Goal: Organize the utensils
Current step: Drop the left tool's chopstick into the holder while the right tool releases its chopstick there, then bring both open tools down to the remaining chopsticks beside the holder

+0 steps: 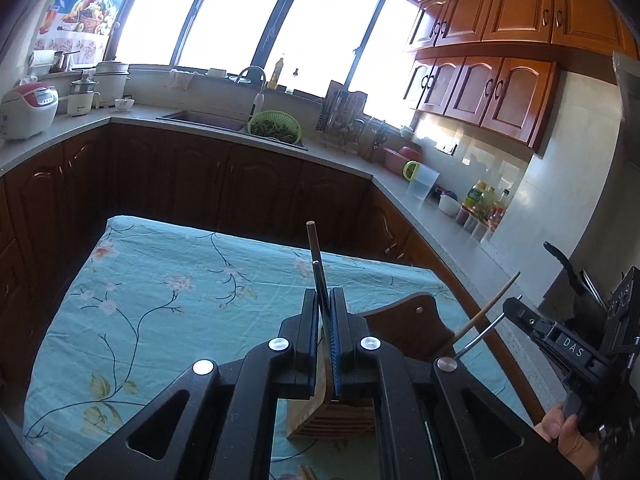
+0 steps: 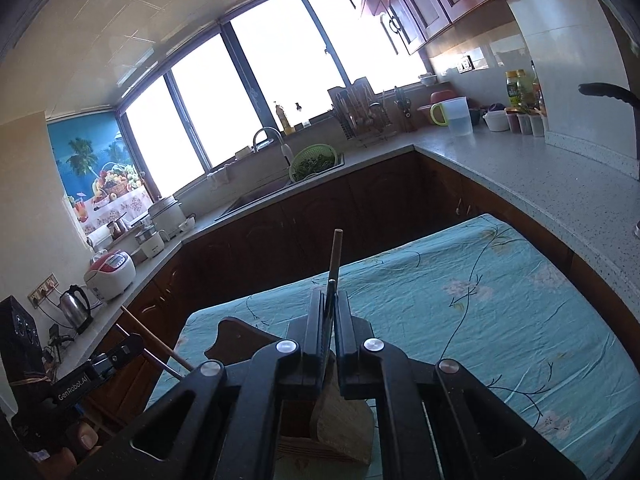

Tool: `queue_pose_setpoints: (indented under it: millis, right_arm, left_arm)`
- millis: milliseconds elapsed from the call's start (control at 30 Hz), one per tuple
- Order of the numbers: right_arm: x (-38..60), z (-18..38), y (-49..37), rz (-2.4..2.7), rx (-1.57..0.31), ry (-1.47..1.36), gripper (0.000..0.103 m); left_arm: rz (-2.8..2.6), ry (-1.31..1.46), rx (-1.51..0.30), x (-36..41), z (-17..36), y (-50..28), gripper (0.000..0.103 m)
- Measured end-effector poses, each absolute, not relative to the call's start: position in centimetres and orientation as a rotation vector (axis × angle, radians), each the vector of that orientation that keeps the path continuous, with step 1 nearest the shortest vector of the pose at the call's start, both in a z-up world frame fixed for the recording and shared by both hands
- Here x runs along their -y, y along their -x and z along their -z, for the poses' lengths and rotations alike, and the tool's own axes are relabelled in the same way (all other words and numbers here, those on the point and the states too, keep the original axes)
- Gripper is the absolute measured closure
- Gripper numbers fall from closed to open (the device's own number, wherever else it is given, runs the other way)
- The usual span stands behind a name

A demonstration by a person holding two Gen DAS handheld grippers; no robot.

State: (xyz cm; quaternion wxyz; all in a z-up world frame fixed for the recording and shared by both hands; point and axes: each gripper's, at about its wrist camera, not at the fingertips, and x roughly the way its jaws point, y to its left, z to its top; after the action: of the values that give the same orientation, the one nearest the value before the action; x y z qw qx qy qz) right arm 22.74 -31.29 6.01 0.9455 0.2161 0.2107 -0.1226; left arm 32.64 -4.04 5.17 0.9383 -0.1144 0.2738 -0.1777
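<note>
My left gripper (image 1: 325, 320) is shut on two upright utensil handles (image 1: 313, 242), one wooden and one dark metal, that stick up past the fingers. My right gripper (image 2: 331, 320) is shut on a similar wooden and dark handle pair (image 2: 337, 248). Both hang just above a slotted wooden utensil block (image 1: 332, 416), which also shows in the right wrist view (image 2: 340, 428), on a table with a teal floral cloth (image 1: 160, 304). The right gripper shows at the right edge of the left wrist view with its sticks (image 1: 486, 310). The utensils' lower ends are hidden.
A dark wooden cutting board (image 1: 408, 328) lies behind the block. Grey L-shaped counters (image 2: 520, 168) surround the table, carrying a sink with a green colander (image 1: 275, 125), a dish rack (image 1: 344, 118), a clear jug (image 1: 422, 180), bottles (image 1: 482, 200) and a rice cooker (image 1: 28, 110).
</note>
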Motion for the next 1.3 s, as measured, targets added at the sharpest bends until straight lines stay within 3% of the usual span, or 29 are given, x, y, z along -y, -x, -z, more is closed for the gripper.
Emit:
queue_pose_setpoints:
  millis: [167,267,300,333,367,400,467,533,567,633,667,933,1300]
  right_arm:
    - [31.3,-6.1,-23.1,0.247,-0.435,-0.448,0.098]
    - [31.3,-6.3,-23.1,0.229,-0.436,-0.463,0.093]
    - [31.3,-6.4,-23.0,0.218,-0.431,-0.469,0.088]
    - [31.2,-6.6,-22.7,0.206,-0.423,-0.473,0.078]
    - [31.1,-6.8,-22.4,0.201,-0.412,-0.472,0.071]
    - [31.0,-7.2,-21.9,0.192,-0.397,-0.472,0.058]
    - [30.9,-8.0,-20.7,0.172,-0.354,-0.480,0.049]
    - [30.8,-8.7,-19.3,0.178,-0.319,-0.483,0.025]
    - [30.7,-9.1,-18.5,0.184,-0.300,-0.480,0.021]
    - [30.5,-9.5,-16.8,0.194,-0.269,-0.475,0.003]
    - [30.3,-9.7,-16.0,0.200,-0.259,-0.476,0.000]
    - [28.8,-8.1,-10.1,0.226,-0.310,-0.472,0.000]
    - [26.0,-1.5,-4.0,0.316,-0.531,-0.396,0.000]
  left_arm:
    - [0.357,0.219,-0.559,4.0,-6.2,-32.7,0.099]
    - [0.356,0.215,-0.566,3.9,-6.4,-32.3,0.098]
    - [0.359,0.217,-0.570,3.9,-6.5,-32.1,0.098]
    - [0.361,0.223,-0.574,3.8,-6.6,-32.2,0.097]
    - [0.366,0.234,-0.575,3.2,-6.8,-31.5,0.092]
    - [0.368,0.247,-0.576,2.9,-7.0,-31.3,0.086]
    - [0.348,0.261,-0.557,1.8,-7.4,-29.8,0.056]
    - [0.324,0.260,-0.531,1.1,-8.0,-28.5,0.040]
    - [0.310,0.258,-0.525,0.7,-8.0,-27.6,0.030]
    - [0.287,0.263,-0.514,-0.1,-7.9,-26.0,0.020]
    - [0.280,0.266,-0.513,-0.5,-7.8,-25.2,0.018]
    - [0.264,0.281,-0.583,-2.5,-6.0,-18.6,0.016]
    - [0.236,0.207,-0.734,-3.2,-1.6,-12.8,0.016]
